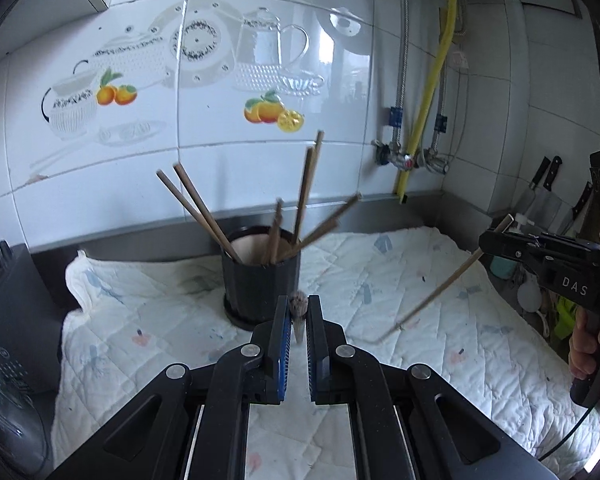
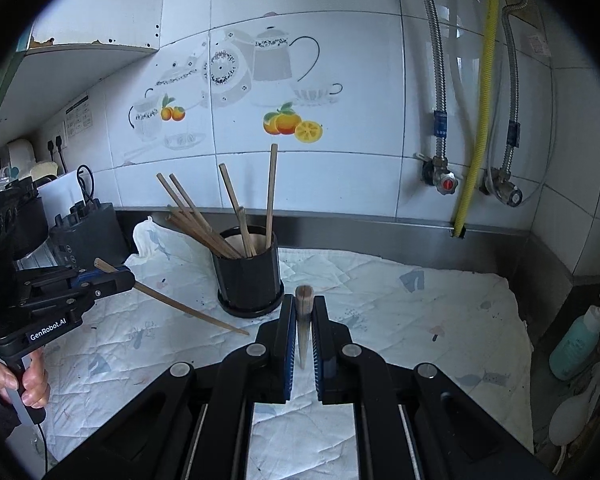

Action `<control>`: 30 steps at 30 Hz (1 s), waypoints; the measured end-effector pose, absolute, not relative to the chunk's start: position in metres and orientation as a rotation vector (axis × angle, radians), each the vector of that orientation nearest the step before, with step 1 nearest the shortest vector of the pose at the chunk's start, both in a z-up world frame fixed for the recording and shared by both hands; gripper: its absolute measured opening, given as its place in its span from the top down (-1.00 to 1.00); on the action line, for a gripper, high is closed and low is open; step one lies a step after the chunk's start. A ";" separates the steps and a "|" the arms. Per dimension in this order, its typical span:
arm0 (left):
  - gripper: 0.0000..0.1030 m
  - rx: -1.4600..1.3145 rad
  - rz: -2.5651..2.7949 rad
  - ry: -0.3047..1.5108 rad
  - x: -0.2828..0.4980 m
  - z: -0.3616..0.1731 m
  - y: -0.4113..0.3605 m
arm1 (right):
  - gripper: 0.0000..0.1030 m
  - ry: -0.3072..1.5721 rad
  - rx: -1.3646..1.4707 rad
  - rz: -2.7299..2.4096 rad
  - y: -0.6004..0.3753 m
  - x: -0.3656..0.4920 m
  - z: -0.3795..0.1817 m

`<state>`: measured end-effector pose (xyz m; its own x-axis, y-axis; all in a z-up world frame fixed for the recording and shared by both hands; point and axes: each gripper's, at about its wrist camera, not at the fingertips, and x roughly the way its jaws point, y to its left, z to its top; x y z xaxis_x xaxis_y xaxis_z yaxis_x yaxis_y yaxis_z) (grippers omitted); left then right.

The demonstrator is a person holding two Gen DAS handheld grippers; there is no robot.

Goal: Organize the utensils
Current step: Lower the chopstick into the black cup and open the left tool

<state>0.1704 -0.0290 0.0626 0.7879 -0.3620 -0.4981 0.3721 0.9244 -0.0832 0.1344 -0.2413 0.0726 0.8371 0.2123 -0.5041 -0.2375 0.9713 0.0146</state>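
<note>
Chopsticks (image 1: pixel 300 200) in black holder (image 1: pixel 260 280), quilted cloth (image 1: pixel 440 320), tiled wall (image 1: pixel 260 160)

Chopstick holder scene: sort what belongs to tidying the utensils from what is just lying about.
In the job:
- black chopstick holder with chopsticks in it
- chopstick in right gripper
- chopstick in left gripper

Lying about:
- quilted cloth
- teal pump bottle
- knives
- yellow hose
</note>
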 end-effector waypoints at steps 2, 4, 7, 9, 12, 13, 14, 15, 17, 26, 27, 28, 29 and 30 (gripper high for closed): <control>0.87 0.012 -0.387 0.525 0.176 0.074 -0.022 | 0.81 0.520 -0.062 0.244 -0.238 0.141 0.081; 0.87 0.005 -0.380 0.518 0.182 0.085 -0.015 | 0.81 0.513 -0.075 0.254 -0.234 0.146 0.089; 0.87 0.000 -0.372 0.504 0.192 0.102 -0.005 | 0.81 0.504 -0.098 0.265 -0.227 0.155 0.101; 0.87 0.004 -0.363 0.493 0.199 0.112 -0.001 | 0.81 0.497 -0.112 0.273 -0.223 0.161 0.109; 0.88 0.009 -0.360 0.464 0.206 0.129 0.002 | 0.81 0.478 -0.141 0.277 -0.216 0.171 0.121; 0.88 0.014 -0.359 0.450 0.208 0.136 0.003 | 0.81 0.471 -0.154 0.277 -0.214 0.173 0.125; 0.88 0.018 -0.356 0.434 0.210 0.143 0.003 | 0.81 0.462 -0.168 0.275 -0.211 0.176 0.129; 0.88 0.018 -0.355 0.421 0.212 0.149 0.003 | 0.81 0.454 -0.178 0.271 -0.210 0.179 0.133; 0.88 0.015 -0.349 0.393 0.218 0.162 0.003 | 0.81 0.436 -0.184 0.272 -0.207 0.187 0.143; 0.88 0.016 -0.336 0.304 0.255 0.209 -0.003 | 0.81 0.310 -0.163 0.329 -0.191 0.212 0.187; 0.88 0.016 -0.334 0.302 0.260 0.211 -0.004 | 0.81 0.299 -0.155 0.342 -0.188 0.216 0.191; 0.88 0.015 -0.334 0.302 0.264 0.212 -0.005 | 0.81 0.292 -0.151 0.348 -0.186 0.219 0.193; 0.87 0.014 -0.336 0.303 0.269 0.213 -0.006 | 0.81 0.282 -0.147 0.354 -0.184 0.222 0.196; 0.88 0.011 -0.336 0.304 0.273 0.213 -0.006 | 0.81 0.271 -0.141 0.364 -0.181 0.226 0.198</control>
<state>0.2733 -0.0064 0.2131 0.8990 -0.3228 -0.2960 0.3262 0.9445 -0.0392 0.2258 -0.1809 0.1978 0.8991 0.3315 -0.2858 -0.3688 0.9254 -0.0871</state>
